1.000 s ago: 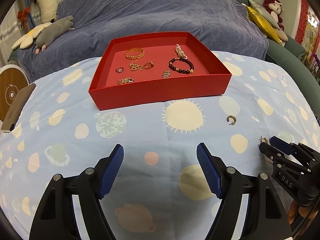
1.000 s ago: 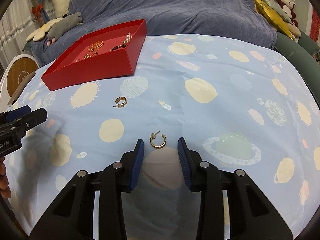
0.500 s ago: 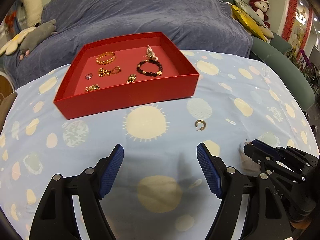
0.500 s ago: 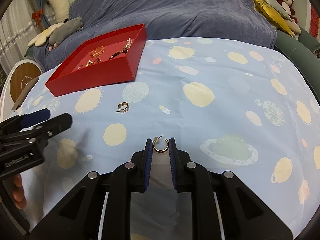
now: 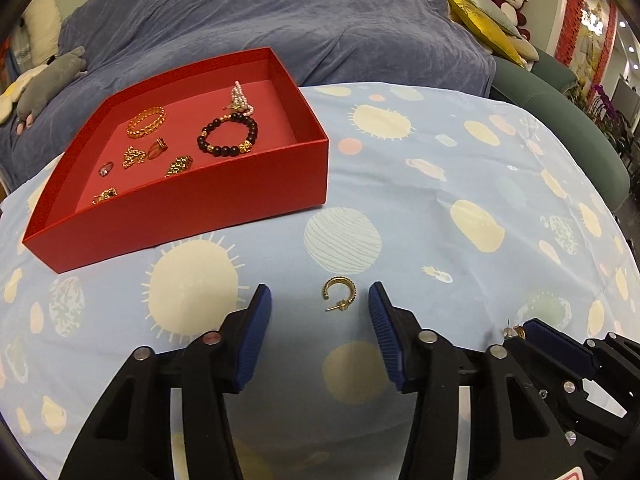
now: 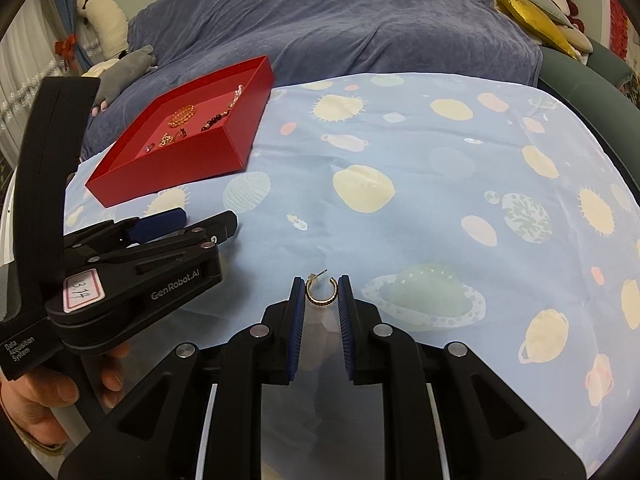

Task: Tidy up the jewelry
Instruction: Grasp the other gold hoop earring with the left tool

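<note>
Left gripper: pitched steeply down over the planet-print cloth, jaws apart and just lately narrowing, one gold hoop earring lying on the cloth between the blue pads, touching neither. Right gripper: likewise pitched down, pads closed on a second gold hoop earring, post uppermost at the left; whether that hoop is clear of the cloth cannot be told. Red tray: rests on the cloth beyond and to the left of both grippers. The left wrist view looks into the tray and itemises a dark bead bracelet, a gold chain bracelet, a pearl piece by the far wall and several small gold pieces too small to name; the right wrist view gives the tray aslant, its contents mostly a blur behind the near wall. The right wrist view alone shows the left gripper from its side, with its handle, a handwritten label and the person's hand beneath, cut off at the frame edge; in that view the first earring is hidden behind the gripper body. The left wrist view shows the right gripper only as a tip at lower right, with a glint of gold at it.
</note>
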The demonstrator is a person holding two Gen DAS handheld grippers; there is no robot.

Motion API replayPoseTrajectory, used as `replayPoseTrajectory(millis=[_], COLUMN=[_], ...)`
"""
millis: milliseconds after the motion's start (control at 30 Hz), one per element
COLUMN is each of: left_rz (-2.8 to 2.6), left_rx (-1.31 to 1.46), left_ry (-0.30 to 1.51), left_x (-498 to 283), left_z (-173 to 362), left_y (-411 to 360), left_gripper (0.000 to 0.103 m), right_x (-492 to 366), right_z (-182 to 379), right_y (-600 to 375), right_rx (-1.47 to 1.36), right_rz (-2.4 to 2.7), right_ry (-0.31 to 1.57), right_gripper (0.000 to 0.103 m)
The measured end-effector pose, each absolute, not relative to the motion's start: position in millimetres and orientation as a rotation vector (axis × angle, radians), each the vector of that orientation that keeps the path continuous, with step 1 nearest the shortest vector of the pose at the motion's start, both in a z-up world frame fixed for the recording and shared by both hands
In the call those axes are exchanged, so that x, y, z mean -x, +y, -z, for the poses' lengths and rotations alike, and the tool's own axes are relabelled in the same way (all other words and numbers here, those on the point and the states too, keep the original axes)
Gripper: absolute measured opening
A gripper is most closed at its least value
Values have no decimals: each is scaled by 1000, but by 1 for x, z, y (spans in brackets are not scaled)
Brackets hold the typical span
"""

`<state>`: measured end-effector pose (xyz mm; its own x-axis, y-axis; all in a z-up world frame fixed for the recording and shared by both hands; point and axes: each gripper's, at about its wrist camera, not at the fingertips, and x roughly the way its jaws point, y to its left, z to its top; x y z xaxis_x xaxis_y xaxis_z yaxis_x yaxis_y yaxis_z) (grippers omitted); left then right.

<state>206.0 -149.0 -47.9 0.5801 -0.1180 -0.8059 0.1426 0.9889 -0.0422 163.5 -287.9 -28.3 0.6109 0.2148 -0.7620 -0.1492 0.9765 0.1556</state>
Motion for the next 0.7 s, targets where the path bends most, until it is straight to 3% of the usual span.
replayPoseTrajectory(millis=[400, 533, 700], left_rz=[134, 138, 146], left_rx=[-75, -68, -55], left_ry=[899, 898, 897], left_x=[-202, -202, -200], left_z=[48, 49, 44], left_y=[-150, -148, -141], left_gripper=[8, 0, 0], right_x=[-164, -163, -163], right_z=[28, 27, 26], right_y=[-287, -287, -286], right_rx=[-80, -80, -85], right_rz=[-211, -212, -215], right_ry=[889, 889, 887], right_gripper=[16, 16, 16])
